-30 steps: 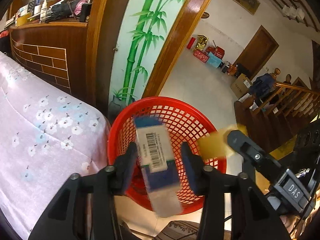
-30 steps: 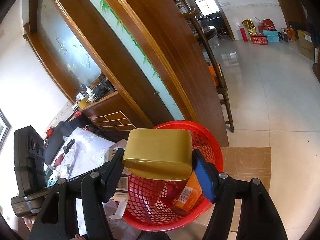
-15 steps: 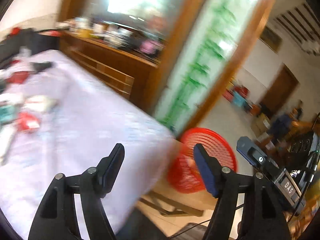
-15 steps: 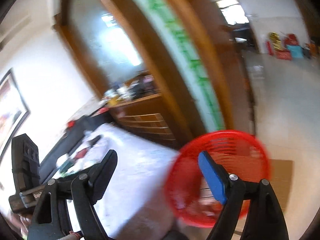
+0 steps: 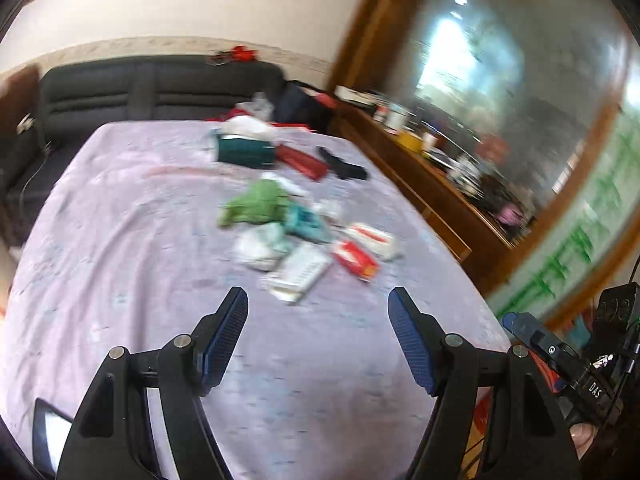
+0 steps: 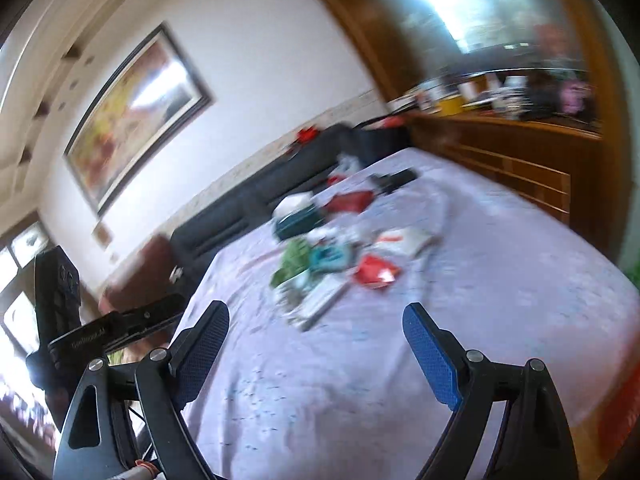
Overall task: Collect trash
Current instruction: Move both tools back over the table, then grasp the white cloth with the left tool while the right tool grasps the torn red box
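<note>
Both wrist cameras look forward and down over the near edge of the lilac-covered table [image 5: 120, 240], sharing the blurred litter pile [image 5: 304, 236] [image 6: 332, 264] mid-table and the dark sofa [image 5: 160, 88] beyond, the right view tilted.

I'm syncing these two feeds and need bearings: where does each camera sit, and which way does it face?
Left wrist: rides the left gripper, looking down across the cloth-covered table at the trash pile and dark sofa; open, empty jaws show, with the right gripper at the right edge.
Right wrist: rides the right gripper, facing the same pile from farther right; its empty jaws are opening.
Shared: table, pile, sofa, wooden sideboard.
</note>
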Motion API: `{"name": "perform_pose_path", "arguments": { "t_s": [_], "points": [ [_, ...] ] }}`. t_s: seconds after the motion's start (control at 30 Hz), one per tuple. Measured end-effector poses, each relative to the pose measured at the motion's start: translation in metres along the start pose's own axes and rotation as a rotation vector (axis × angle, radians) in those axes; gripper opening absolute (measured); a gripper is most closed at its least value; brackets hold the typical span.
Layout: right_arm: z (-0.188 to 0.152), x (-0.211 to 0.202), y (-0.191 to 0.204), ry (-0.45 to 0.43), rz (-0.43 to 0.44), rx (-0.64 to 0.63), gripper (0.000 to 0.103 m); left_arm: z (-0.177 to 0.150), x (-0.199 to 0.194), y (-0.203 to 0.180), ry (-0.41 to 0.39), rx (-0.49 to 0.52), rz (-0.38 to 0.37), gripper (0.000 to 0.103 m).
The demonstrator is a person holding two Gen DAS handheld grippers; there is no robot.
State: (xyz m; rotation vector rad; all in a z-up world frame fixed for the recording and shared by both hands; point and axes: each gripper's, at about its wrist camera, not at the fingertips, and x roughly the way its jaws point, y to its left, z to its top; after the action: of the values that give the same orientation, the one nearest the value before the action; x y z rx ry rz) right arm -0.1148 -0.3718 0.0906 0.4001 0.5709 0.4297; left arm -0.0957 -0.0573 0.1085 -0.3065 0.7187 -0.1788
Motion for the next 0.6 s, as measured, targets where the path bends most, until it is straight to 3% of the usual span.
{"name": "perform_pose_path", "arguments": {
  "t_s": [0.13, 0.27, 0.6],
  "points": [
    [0.007, 0.048, 0.024, 0.089, 0.038, -0.081, 0.091, 0.0, 0.002, 0.035, 0.011, -0.064, 0.016, 0.071],
    [0.005, 0.09, 0.037, 0.157, 0.038, -0.136, 0.091, 0.0, 0.014, 0.044, 0.036, -0.082, 0.026, 0.071],
    [0.013, 0.151, 0.024, 0.244, 0.025, -0.188, 0.091, 0.013, 0.067, 0.057, 0.122, -0.12, 0.008, 0.071]
  ]
}}
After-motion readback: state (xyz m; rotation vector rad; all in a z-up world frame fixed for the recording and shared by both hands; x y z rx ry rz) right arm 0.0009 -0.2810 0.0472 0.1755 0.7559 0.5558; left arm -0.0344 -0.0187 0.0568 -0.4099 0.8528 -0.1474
